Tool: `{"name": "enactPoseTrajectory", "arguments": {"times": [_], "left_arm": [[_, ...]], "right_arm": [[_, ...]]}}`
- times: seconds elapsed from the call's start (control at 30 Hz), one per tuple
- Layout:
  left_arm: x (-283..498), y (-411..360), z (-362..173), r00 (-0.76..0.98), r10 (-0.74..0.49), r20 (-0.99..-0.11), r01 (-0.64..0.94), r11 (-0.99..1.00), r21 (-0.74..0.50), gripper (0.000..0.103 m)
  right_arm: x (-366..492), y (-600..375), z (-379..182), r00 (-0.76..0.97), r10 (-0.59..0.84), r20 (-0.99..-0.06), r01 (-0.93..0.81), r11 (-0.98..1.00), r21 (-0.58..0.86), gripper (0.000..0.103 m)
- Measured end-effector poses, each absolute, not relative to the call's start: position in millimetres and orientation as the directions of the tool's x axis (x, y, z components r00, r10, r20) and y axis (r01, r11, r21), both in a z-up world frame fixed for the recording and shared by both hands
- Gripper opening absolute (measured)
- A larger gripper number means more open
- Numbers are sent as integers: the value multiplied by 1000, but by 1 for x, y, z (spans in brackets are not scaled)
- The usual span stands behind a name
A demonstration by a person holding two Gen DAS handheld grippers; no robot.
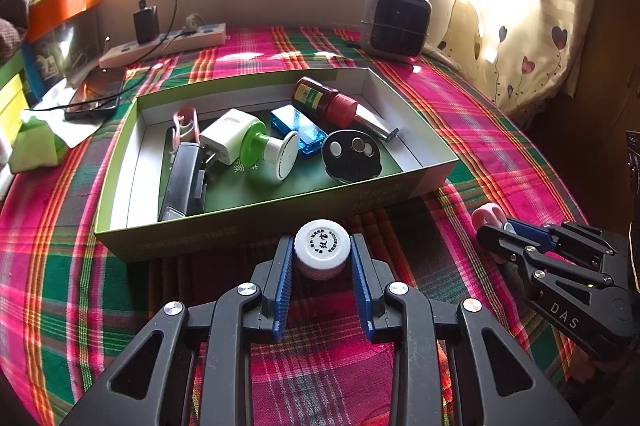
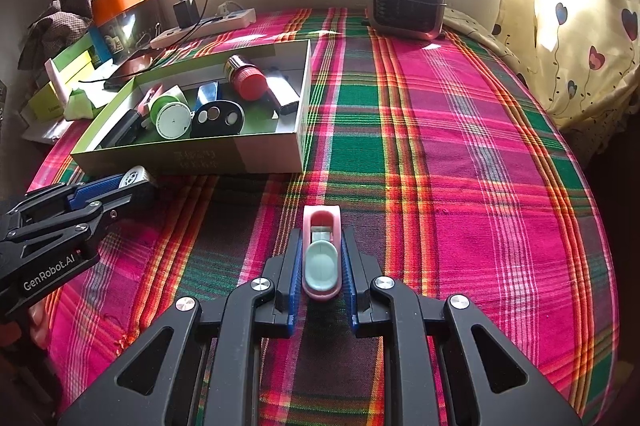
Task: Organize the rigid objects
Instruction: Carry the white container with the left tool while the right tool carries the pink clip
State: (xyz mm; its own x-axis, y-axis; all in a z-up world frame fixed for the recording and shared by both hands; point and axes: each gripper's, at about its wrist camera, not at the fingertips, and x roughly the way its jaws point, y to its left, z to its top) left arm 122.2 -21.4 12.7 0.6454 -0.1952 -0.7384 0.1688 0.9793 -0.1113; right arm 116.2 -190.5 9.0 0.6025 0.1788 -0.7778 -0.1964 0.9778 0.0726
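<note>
A small jar with a white printed cap (image 1: 322,246) sits between the blue pads of my left gripper (image 1: 321,239), which is shut on it just in front of the near wall of a shallow green box (image 1: 256,218). The box holds a red-capped brown bottle (image 1: 324,98), a white and green plug-in device (image 1: 240,138), a black stapler (image 1: 186,178), a blue case (image 1: 298,130) and a black round piece (image 1: 352,150). To the right of the box, over the plaid cloth, my right gripper (image 2: 322,232) is shut on a pink and pale green clip-like thing (image 2: 321,266).
A small grey heater (image 1: 396,22) stands at the back right of the plaid-covered table. A power strip with a charger (image 1: 168,42), a phone (image 1: 96,94) and stacked boxes crowd the back left. A curtain (image 2: 580,46) hangs along the right edge.
</note>
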Motion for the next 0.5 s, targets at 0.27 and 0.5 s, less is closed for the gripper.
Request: {"name": "enactPoseTrajectory", "arguments": {"times": [0.27, 0.5], "left_arm": [[114, -16, 24, 666, -196, -720, 167, 980, -113, 27], [111, -12, 31, 676, -199, -710, 168, 979, -114, 27]], "right_arm": [[111, -188, 17, 615, 195, -764, -210, 974, 80, 19], [107, -183, 25, 628, 205, -751, -220, 972, 82, 19]]}}
